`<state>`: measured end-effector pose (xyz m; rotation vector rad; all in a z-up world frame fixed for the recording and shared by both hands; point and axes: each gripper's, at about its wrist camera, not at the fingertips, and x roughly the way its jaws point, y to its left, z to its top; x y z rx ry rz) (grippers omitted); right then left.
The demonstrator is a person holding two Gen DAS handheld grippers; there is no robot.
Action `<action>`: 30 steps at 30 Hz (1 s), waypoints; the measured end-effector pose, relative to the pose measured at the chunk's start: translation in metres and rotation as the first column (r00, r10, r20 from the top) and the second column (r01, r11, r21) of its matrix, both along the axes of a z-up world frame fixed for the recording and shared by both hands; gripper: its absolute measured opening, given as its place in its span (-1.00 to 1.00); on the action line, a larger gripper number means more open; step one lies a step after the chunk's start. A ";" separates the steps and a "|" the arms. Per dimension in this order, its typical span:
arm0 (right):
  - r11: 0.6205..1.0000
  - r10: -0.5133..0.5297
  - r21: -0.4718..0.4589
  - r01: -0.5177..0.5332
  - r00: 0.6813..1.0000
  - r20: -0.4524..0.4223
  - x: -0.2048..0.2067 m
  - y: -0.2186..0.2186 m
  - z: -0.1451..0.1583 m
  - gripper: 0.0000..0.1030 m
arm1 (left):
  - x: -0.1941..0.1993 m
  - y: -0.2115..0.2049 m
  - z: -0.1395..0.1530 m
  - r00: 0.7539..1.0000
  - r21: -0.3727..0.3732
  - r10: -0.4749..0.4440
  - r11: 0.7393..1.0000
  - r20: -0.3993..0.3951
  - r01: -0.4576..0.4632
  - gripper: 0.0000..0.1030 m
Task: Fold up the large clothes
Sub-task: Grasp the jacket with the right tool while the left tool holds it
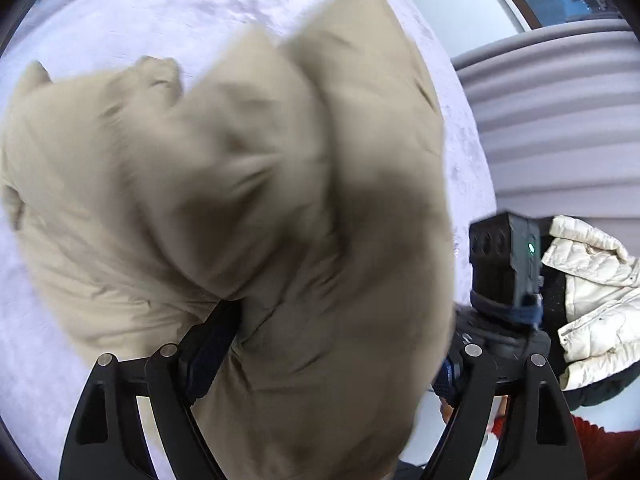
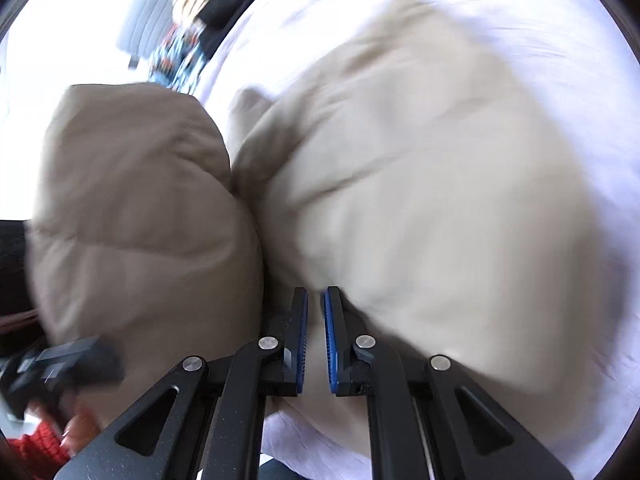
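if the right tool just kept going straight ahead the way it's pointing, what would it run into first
Most likely the beige padded garment: the right tool points into the crease where its two bulging parts meet, just past the fingertips. The picture is blurred, so the gap is hard to judge. The white bed surface lies beyond.

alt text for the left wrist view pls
A puffy beige jacket, motion-blurred, fills most of the view, bunched between the left gripper's fingers above a white bedspread. At right are the other handheld gripper and a cream quilted jacket.
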<state>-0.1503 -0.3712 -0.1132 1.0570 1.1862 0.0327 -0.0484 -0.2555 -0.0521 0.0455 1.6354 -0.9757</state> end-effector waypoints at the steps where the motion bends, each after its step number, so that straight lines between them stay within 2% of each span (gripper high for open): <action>1: 1.000 -0.023 0.008 0.023 1.000 0.000 -0.011 -0.008 0.001 -0.81 | 0.001 -0.007 -0.009 1.000 -0.012 0.002 1.000 -0.018 -0.002 0.62; 2: 0.999 -0.047 0.019 0.047 0.999 -0.002 -0.024 -0.016 0.000 -0.82 | 0.001 -0.013 -0.016 0.999 -0.020 0.007 1.000 -0.035 -0.008 0.63; 3: 0.998 -0.064 0.025 0.064 0.998 -0.006 -0.033 -0.020 0.000 -0.82 | 0.003 -0.019 -0.020 0.999 -0.025 0.016 1.000 -0.047 -0.017 0.76; 5: 0.995 -0.096 0.036 0.097 0.995 -0.017 -0.052 -0.027 -0.001 -0.82 | 0.010 -0.021 -0.026 0.997 -0.055 0.044 0.997 -0.068 -0.048 0.89; 7: 0.993 -0.112 0.025 0.112 0.993 -0.023 -0.058 -0.029 0.004 -0.80 | 0.025 -0.020 -0.031 0.997 -0.049 0.048 0.997 -0.060 -0.051 0.89; 8: 0.993 -0.115 0.006 0.115 0.993 -0.024 -0.063 -0.028 0.009 -0.69 | 0.027 -0.028 -0.031 0.998 -0.045 0.044 0.998 -0.051 -0.046 0.89; 9: 0.993 -0.116 -0.016 0.116 0.993 -0.017 -0.069 -0.027 0.018 -0.56 | 0.024 -0.033 -0.027 0.999 -0.045 0.035 0.998 -0.041 -0.037 0.89; 11: 0.992 -0.119 -0.046 0.120 0.993 0.020 -0.076 -0.023 0.036 0.44 | 0.022 -0.031 -0.024 1.000 -0.055 0.003 0.999 -0.018 -0.004 0.89; 12: 0.991 -0.115 -0.067 0.119 0.992 0.051 -0.079 -0.018 0.049 0.57 | 0.011 -0.040 -0.023 1.000 -0.057 -0.012 0.998 -0.007 0.012 0.90; 13: 0.991 -0.098 -0.085 0.106 0.991 0.091 -0.080 -0.009 0.063 0.59 | 0.016 -0.039 -0.027 1.000 -0.054 -0.029 0.998 0.003 0.029 0.90; 16: 0.994 -0.023 -0.098 0.038 0.988 0.151 -0.076 0.021 0.085 0.59 | 0.004 -0.061 -0.018 0.997 -0.011 -0.056 0.998 0.048 0.057 0.89; 18: 0.995 0.018 -0.101 -0.001 0.985 0.169 -0.065 0.044 0.086 0.59 | 0.005 -0.062 0.008 0.986 -0.020 -0.062 0.998 0.154 0.066 0.89; 19: 0.993 0.032 -0.115 -0.014 0.986 0.163 -0.061 0.049 0.083 0.59 | 0.002 -0.063 0.021 0.974 -0.034 -0.061 0.997 0.217 0.070 0.89; 21: 0.982 0.034 -0.189 -0.012 0.993 0.116 -0.040 0.063 0.077 0.57 | 0.006 -0.052 0.051 0.918 -0.045 -0.043 0.997 0.394 0.066 0.90; 22: 0.977 0.010 -0.212 0.015 0.994 0.113 -0.034 0.064 0.076 0.42 | 0.012 -0.034 0.059 0.879 -0.032 -0.027 0.998 0.476 0.049 0.90; 23: 0.973 -0.022 -0.226 0.050 0.992 0.124 -0.031 0.062 0.078 -0.09 | 0.020 -0.022 0.066 0.841 -0.009 -0.010 1.000 0.541 0.018 0.90; 24: 0.965 -0.057 -0.247 0.088 0.990 0.131 -0.027 0.059 0.081 -0.47 | 0.031 -0.013 0.063 0.804 0.028 0.007 0.999 0.594 -0.029 0.90; 25: 0.951 -0.080 -0.287 0.110 0.990 0.116 -0.023 0.055 0.083 -0.73 | 0.042 -0.006 0.055 0.787 0.074 0.012 0.995 0.617 -0.073 0.89; 26: 0.935 -0.097 -0.332 0.127 0.990 0.106 -0.021 0.053 0.085 -0.78 | 0.053 -0.001 0.044 0.789 0.114 0.018 0.987 0.614 -0.111 0.89; 27: 0.917 -0.114 -0.370 0.147 0.987 0.110 -0.022 0.050 0.089 -0.80 | 0.063 0.003 0.031 0.808 0.138 0.036 0.980 0.588 -0.144 0.89; 29: 0.895 -0.135 -0.414 0.165 0.986 0.100 -0.025 0.045 0.090 -0.81 | 0.072 0.004 0.012 0.842 0.114 0.091 0.978 0.532 -0.178 0.89; 30: 0.892 -0.140 -0.421 0.164 0.986 0.087 -0.029 0.041 0.087 -0.81 | 0.074 0.004 0.008 0.842 0.108 0.095 0.978 0.532 -0.179 0.89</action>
